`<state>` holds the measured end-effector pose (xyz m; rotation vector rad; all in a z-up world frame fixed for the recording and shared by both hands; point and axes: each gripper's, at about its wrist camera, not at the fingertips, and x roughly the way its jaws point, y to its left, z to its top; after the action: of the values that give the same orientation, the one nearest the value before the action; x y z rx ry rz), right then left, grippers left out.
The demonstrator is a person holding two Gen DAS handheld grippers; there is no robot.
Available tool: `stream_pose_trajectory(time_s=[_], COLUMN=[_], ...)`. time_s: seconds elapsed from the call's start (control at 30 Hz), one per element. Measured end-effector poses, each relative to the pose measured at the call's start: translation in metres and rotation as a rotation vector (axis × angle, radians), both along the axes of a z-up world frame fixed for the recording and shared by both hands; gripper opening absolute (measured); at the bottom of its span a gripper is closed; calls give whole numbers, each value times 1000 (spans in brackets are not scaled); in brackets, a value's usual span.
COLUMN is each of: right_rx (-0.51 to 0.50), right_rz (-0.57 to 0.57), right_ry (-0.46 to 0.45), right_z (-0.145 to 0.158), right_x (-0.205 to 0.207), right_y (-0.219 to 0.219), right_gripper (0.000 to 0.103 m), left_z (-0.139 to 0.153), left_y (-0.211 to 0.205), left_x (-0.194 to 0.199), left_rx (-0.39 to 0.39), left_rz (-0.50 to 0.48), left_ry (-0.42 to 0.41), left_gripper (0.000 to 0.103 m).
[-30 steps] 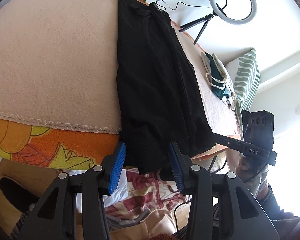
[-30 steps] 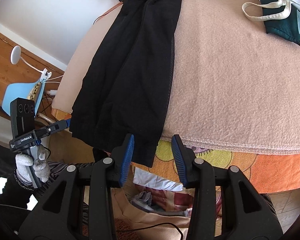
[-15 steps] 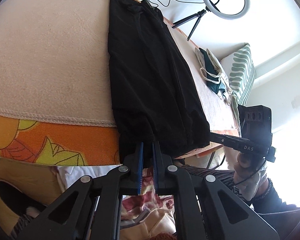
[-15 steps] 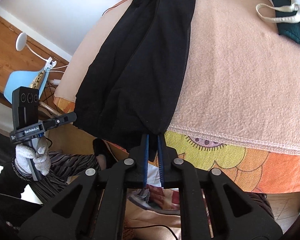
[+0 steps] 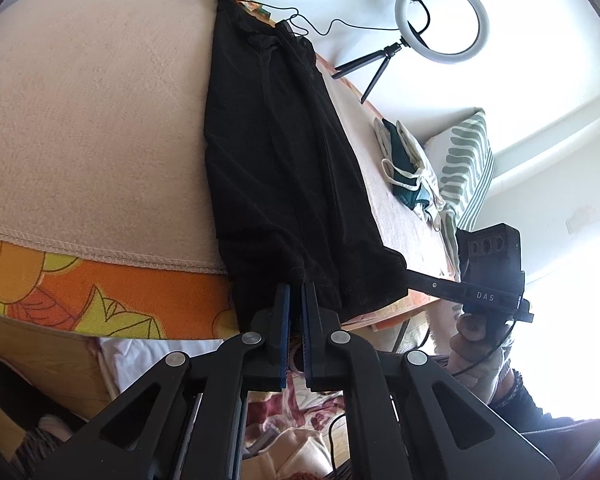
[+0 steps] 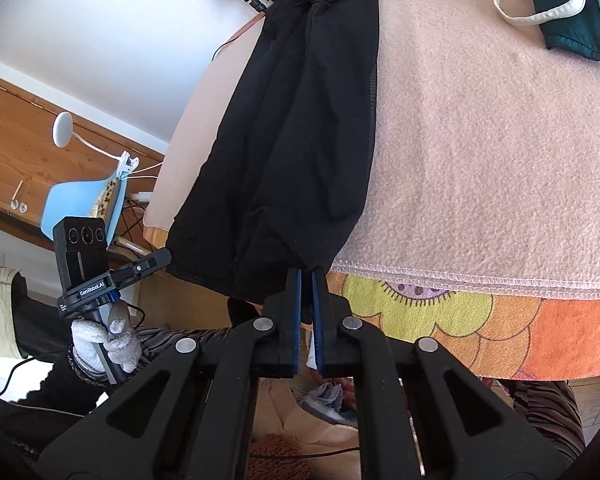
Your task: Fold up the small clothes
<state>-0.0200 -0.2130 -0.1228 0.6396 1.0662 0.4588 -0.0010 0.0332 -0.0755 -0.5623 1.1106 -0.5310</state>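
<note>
Both grippers, left and right, pinch the black garment's near hem thinly; slippery fabric could slip out when lifted, ruining the fold.

ring light, striped pillow, blue chair
</note>
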Motion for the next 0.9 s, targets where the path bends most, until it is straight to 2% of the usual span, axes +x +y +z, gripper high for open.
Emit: stream_pose_trajectory(time_s=[0.17, 0.43, 0.67, 0.9], right_rx=[34, 29, 34, 37], right_rz=[-17, -28, -57, -101], right_ry=[-6, -34, -33, -6], right_z=[8, 31, 36, 33], right_x=[10, 28, 51, 91], right_y=[0, -10, -20, -27], right_gripper=[6, 6, 6, 6], left_z=[10, 24, 25, 26], left_y=[2, -3, 8, 8], left_x=[11, 31, 57, 100], left_rx=[1, 29, 25, 73], left_rz=[12, 0, 42, 64], left_ry=[-25, -70, -70, -77], left_gripper=[4, 4, 3, 3])
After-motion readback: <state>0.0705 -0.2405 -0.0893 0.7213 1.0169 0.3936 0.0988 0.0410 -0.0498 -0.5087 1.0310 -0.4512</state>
